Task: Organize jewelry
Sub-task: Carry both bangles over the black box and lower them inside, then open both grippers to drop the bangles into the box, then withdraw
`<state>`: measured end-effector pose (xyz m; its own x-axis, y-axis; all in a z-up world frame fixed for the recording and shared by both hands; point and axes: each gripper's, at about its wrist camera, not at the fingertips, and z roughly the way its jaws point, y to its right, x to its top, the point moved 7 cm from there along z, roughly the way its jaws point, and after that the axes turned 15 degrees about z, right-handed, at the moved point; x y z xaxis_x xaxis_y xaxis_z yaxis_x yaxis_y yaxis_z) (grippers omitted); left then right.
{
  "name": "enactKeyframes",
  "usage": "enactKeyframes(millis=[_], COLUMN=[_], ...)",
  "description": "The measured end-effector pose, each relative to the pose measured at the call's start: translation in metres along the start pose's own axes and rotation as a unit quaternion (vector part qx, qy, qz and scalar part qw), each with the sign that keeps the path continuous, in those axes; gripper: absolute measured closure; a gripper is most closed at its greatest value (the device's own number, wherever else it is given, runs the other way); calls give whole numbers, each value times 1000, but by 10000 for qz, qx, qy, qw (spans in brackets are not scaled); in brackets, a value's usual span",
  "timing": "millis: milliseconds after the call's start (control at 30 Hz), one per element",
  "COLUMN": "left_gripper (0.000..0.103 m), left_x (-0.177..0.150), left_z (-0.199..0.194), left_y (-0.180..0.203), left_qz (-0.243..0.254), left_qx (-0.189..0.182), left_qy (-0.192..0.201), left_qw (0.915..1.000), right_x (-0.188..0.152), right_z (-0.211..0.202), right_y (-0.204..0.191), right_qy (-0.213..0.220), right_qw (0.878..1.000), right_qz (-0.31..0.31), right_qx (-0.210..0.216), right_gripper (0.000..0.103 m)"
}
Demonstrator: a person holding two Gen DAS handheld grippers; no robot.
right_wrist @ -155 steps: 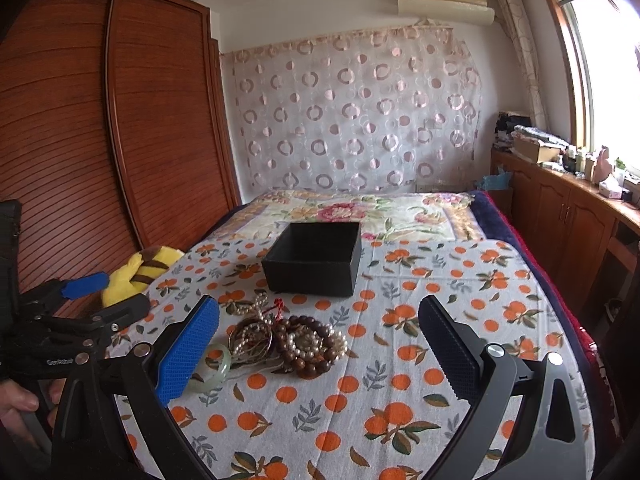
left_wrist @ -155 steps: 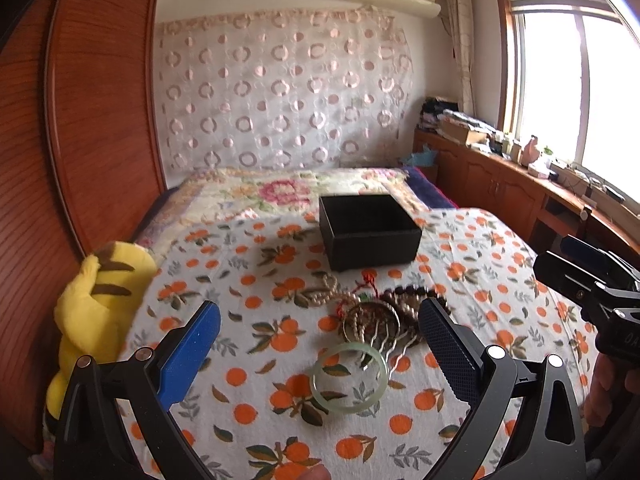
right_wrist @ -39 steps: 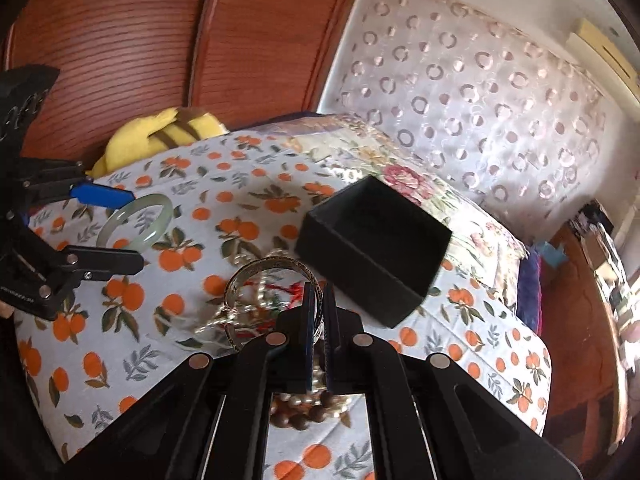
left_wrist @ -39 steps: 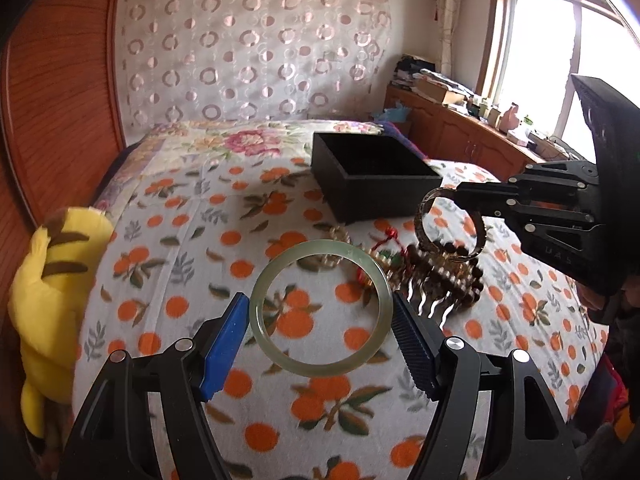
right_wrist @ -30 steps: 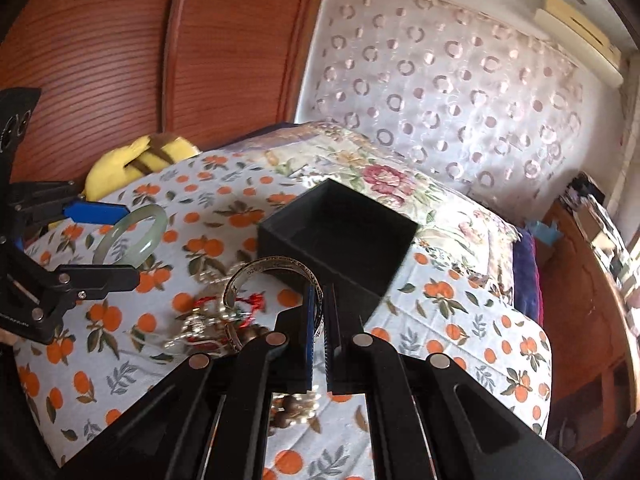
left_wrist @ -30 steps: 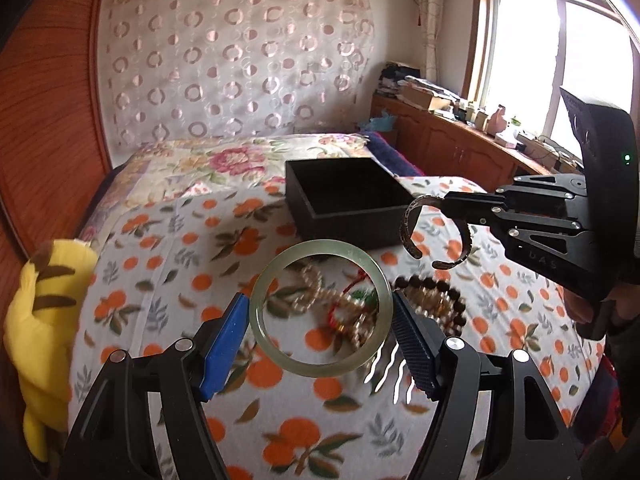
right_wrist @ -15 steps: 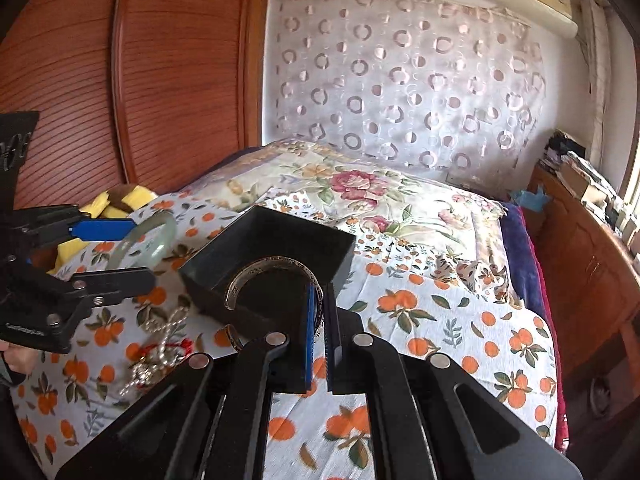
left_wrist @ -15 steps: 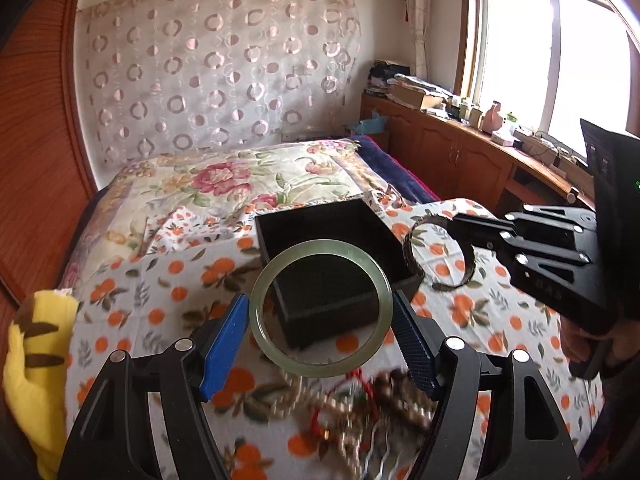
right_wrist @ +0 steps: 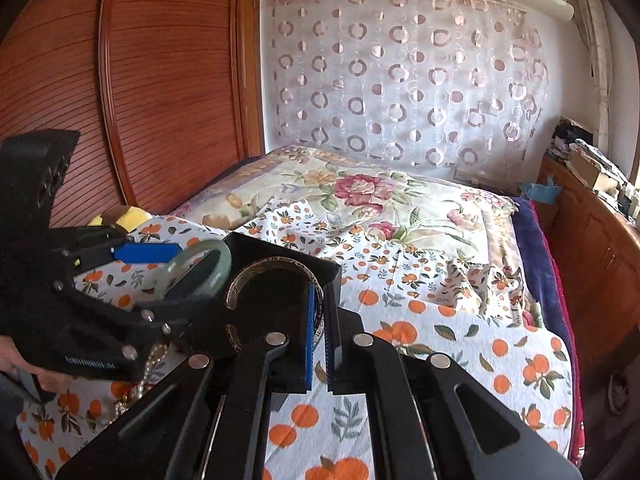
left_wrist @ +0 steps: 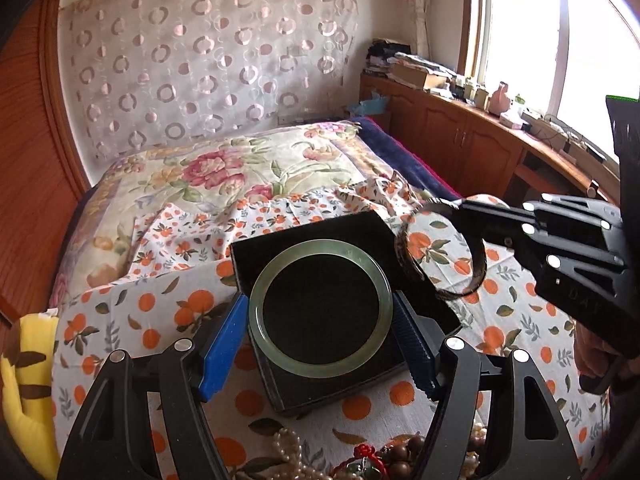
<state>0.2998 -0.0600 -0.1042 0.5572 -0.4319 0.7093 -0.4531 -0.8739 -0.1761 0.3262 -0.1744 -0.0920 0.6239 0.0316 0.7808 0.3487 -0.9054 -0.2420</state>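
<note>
My left gripper (left_wrist: 320, 316) is shut on a pale green jade bangle (left_wrist: 256, 298) and holds it flat right above the open black box (left_wrist: 280, 248). My right gripper (right_wrist: 319, 322) is shut on an open silver cuff bracelet (right_wrist: 256, 271) and holds it upright over the box's right edge; the cuff also shows in the left wrist view (left_wrist: 478, 258). The jade bangle shows in the right wrist view (right_wrist: 218, 264), over the box (right_wrist: 280, 308). A pile of pearl and bead jewelry (left_wrist: 372, 462) lies on the cloth in front of the box.
The box stands on a bed covered with an orange-print cloth (left_wrist: 120, 320). A yellow plush toy (left_wrist: 24, 380) lies at the left edge. A wooden wardrobe (right_wrist: 160, 80) is at left, wooden cabinets (left_wrist: 460, 136) under the window at right.
Both grippers picked their pieces from the pile, lifted them and carried them forward. They now hang over the black box, and the pile has dropped to the frame's bottom edge.
</note>
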Motion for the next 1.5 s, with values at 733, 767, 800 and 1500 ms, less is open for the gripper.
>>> enactKeyframes(millis=[733, 767, 800, 1500], left_gripper=[25, 25, 25, 25], left_x=[-5, -5, -5, -24], left_z=[-25, -25, -26, -72], left_y=[-43, -42, -42, -12], left_qz=[-434, -438, -432, -261], left_qx=[151, 138, 130, 81], left_qy=[412, 420, 429, 510], left_qw=[9981, 9981, 9981, 9983], right_x=[-24, -24, -23, -93], right_z=[39, 39, 38, -35], right_y=[-20, -20, -19, -32], right_qy=[-579, -569, -550, -747], right_qw=[9979, 9980, 9981, 9968], right_qz=[-279, -283, -274, -39], right_qx=[60, 27, 4, 276], right_gripper=[96, 96, 96, 96])
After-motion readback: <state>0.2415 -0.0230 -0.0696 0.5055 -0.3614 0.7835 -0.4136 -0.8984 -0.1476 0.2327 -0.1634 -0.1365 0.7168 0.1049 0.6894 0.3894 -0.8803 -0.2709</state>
